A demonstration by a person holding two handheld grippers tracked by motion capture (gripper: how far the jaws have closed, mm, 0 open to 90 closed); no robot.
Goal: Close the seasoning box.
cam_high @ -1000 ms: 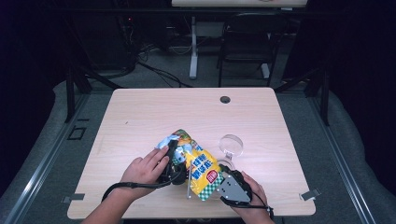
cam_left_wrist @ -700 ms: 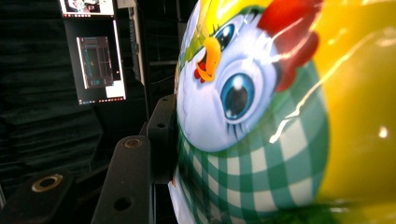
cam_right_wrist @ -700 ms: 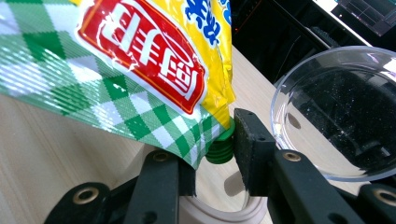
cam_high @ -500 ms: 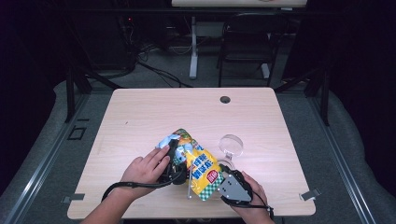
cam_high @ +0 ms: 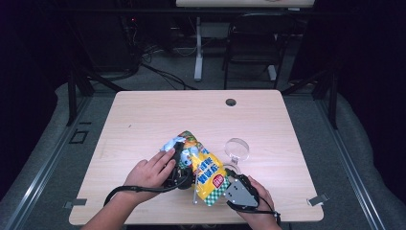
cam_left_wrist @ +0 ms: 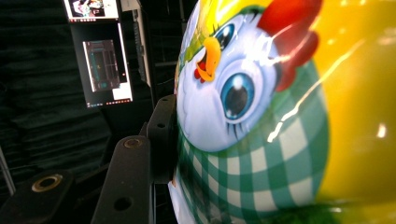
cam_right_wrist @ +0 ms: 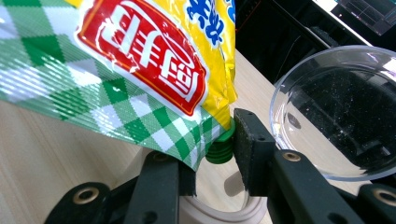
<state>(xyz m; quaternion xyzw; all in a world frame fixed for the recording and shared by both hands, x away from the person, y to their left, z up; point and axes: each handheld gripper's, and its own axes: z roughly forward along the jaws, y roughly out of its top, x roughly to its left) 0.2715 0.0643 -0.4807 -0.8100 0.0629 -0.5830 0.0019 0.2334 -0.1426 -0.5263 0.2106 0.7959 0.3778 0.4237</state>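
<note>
Table [cam_high: 143,120]: pale wood, with a dark round hole [cam_high: 231,102] near its far edge. Pouch [cam_high: 203,167]: yellow and glossy, green-and-white check at its lower end, a red label with white characters, blue characters above that, a cartoon chicken printed on its side; it lies near the front middle of the table, between the two hands. Cap [cam_right_wrist: 220,147]: green, ribbed, at the pouch's lower corner. Left gripper [cam_high: 179,165]: held in the left hand [cam_high: 148,172], up against the pouch's left side; in the left gripper view one black jaw presses the chicken print and the second jaw is hidden behind the pouch, so whether it clamps the pouch cannot be told. Right gripper [cam_right_wrist: 212,154]: held in the right hand [cam_high: 256,203] at the table's front edge; jaws parted, one on each side of the cap, the right pad just beside it, the left pad under the checked corner. Dish [cam_high: 237,148]: clear, round, shallow, on the table just right of the pouch, near the right gripper
</note>
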